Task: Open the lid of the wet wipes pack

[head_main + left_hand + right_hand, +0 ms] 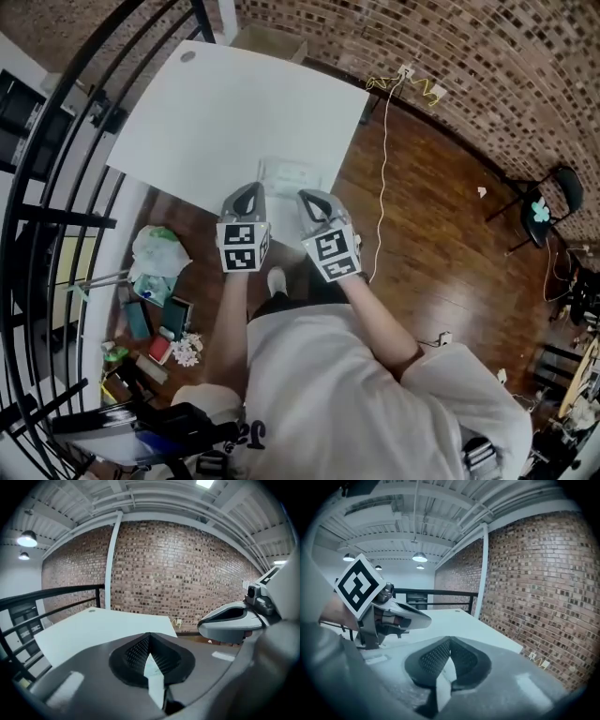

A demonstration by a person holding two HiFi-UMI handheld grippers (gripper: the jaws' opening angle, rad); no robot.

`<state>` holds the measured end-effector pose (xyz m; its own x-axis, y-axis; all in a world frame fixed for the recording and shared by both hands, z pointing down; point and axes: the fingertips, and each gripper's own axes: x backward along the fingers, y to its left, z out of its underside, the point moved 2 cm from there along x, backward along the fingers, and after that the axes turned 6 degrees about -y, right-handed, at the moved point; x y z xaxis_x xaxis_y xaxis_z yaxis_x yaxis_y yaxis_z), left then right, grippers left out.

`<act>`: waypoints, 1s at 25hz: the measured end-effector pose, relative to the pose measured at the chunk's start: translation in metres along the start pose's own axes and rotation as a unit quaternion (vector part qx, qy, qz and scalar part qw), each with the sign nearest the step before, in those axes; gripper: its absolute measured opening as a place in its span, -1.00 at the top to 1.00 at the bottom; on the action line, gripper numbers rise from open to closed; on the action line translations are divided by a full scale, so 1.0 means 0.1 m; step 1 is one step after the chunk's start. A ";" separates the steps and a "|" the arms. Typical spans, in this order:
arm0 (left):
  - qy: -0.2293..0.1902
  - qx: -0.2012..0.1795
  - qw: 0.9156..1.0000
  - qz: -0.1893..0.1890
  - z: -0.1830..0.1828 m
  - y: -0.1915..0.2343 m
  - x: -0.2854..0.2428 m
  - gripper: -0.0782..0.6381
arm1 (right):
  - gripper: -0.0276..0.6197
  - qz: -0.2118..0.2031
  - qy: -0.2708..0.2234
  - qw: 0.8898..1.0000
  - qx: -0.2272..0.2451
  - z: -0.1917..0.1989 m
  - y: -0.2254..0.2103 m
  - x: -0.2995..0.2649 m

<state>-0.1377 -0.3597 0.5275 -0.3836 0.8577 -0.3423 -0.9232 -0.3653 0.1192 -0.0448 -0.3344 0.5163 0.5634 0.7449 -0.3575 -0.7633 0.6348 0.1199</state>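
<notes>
The wet wipes pack (292,172) is a pale, flat packet lying near the near edge of the white table (216,112). Both grippers hover side by side just short of it. My left gripper (246,201) is at its near left corner and my right gripper (315,203) at its near right corner. Both are shut with nothing between the fingers. In the left gripper view the jaws of my left gripper (149,637) meet at the tips over the table, and the right gripper's body (229,620) shows alongside. The right gripper view shows my right gripper (450,641) likewise shut. The pack is hidden in both gripper views.
A black railing (56,159) runs along the table's left side. On the wood floor lie a plastic bag (157,251), small clutter (164,337) and a white cable (382,169). A cardboard box (272,42) stands behind the table, a black chair (544,208) far right, and a brick wall (422,47) beyond.
</notes>
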 end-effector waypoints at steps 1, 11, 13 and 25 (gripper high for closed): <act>0.019 0.008 1.000 0.002 0.14 0.00 -0.09 0.74 | 0.94 -0.006 0.010 1.000 0.006 0.08 0.01 -0.07; 0.127 0.048 0.990 0.024 1.04 0.04 -0.71 0.74 | 0.94 -0.036 0.083 0.995 0.042 0.64 0.00 -0.48; 0.131 0.051 0.990 0.026 1.12 0.04 -0.77 0.74 | 0.94 -0.039 0.089 0.994 0.048 0.69 -0.01 -0.54; 0.131 0.078 0.988 0.011 1.19 0.02 -0.84 0.74 | 0.56 -0.076 0.147 0.970 0.177 1.06 0.02 -0.83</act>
<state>-0.1103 -0.3897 0.6676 -0.4027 0.7205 -0.5646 -0.9151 -0.3049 0.2637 -0.0592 -0.3736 0.6440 0.5059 0.5798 -0.6386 -0.4931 0.8019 0.3374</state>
